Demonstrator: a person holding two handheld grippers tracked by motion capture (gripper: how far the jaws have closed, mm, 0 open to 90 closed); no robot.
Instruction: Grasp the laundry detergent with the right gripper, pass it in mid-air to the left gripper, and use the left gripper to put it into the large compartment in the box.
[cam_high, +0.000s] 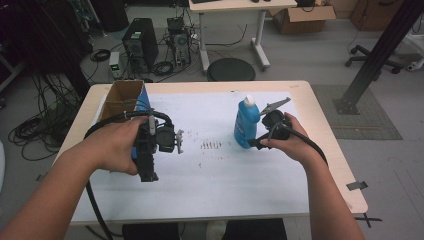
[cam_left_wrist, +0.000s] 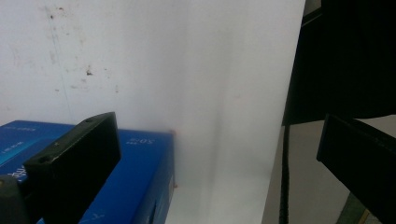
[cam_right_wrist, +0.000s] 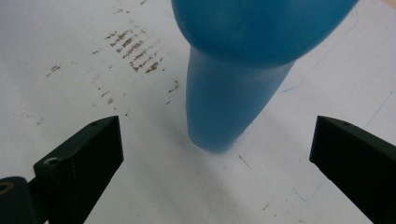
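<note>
This is a lab or tech workroom. At the upper left of the high view, computer towers (cam_high: 140, 44) sit on the grey floor (cam_high: 310, 55) among tangled cables (cam_high: 35, 132). A desk (cam_high: 235, 6) and cardboard box (cam_high: 305, 17) stand at top centre, an office chair base (cam_high: 372, 57) at upper right.

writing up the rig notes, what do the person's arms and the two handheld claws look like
Both forearms are bare, with no sleeves or gloves in the high view. The left claw is a blocky black unit with pale grey jaw tips and a thick black cable looping off it. The right claw is black too, with a grey three-cornered plate on top and its own black cable. In the gripper views the jaws are flat black blocks.
</note>
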